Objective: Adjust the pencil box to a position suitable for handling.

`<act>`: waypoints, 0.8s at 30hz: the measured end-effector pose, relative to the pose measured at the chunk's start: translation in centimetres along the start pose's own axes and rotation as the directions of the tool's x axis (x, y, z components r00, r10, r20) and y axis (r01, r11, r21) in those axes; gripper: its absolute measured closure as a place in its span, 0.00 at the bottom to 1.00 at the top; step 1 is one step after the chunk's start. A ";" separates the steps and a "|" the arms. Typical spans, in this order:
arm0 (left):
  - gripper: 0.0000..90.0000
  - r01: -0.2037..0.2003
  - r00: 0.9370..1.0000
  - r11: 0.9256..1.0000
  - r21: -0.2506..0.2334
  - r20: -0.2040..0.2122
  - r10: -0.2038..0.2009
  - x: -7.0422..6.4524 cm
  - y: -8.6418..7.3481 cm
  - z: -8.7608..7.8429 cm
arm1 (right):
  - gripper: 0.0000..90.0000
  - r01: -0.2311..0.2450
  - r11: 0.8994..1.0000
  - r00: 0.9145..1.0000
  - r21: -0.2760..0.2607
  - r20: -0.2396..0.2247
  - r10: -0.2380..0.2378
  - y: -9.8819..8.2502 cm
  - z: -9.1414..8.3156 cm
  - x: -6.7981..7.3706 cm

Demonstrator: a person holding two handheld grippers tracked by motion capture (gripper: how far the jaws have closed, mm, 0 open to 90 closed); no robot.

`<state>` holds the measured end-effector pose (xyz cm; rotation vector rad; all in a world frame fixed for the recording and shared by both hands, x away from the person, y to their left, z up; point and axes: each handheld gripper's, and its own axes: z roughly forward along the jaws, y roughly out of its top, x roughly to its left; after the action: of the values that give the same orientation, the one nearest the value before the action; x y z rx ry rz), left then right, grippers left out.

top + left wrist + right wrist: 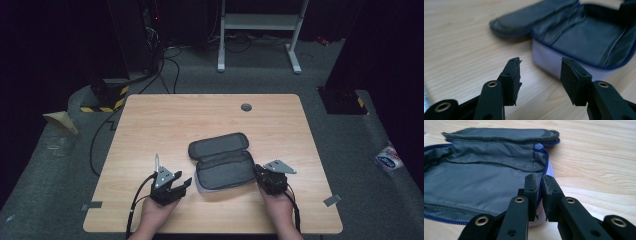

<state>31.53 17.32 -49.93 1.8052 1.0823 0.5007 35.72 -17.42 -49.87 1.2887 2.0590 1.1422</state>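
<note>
Broad wooden desk (165,125), bare apart from one thing: a grey zip pouch (222,161) lying near the front edge, between the two hands. Already unzipped and folded open, lid flap (218,145) thrown back toward the far side, grey lining (474,182) facing up, blue zipper (543,167) running round the rim. Nothing to be made out inside the main compartment; a pale strip at the top of the left gripper view too blurred to identify.

Right tool (540,187) clenched on the pouch's right-hand rim, jaws pinching the wall right at the zipper line. Left tool (540,75) released, jaws spread wide, just beside the pouch's near left corner, not touching it.

By the look of it, opening finished and the pouch steadied from the right; left to do, probably, either reaching in with the free left tool or folding the flap over and running the zipper shut. Which of the two, impossible to tell from here.
</note>
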 end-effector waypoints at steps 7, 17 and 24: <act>0.51 0.095 0.992 0.995 -0.006 0.080 -0.094 -0.9 0.4 0.3 | 0.89 0.038 0.999 0.999 -0.017 -0.030 -0.039 -0.2 -0.5 1.6; 0.63 0.137 0.990 0.987 0.081 0.032 -0.140 0.1 -0.2 1.1 | 0.85 0.040 0.999 0.997 -0.013 -0.061 -0.041 -0.6 -0.4 2.3; 0.73 0.142 0.990 0.986 0.087 0.006 -0.144 1.2 -0.1 0.8 | 0.83 0.072 0.997 0.993 -0.009 -0.088 -0.072 -0.7 -0.3 3.4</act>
<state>32.67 17.94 -50.55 1.7865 1.2316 0.3616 33.61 -14.69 -50.15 1.1705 2.1458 1.1911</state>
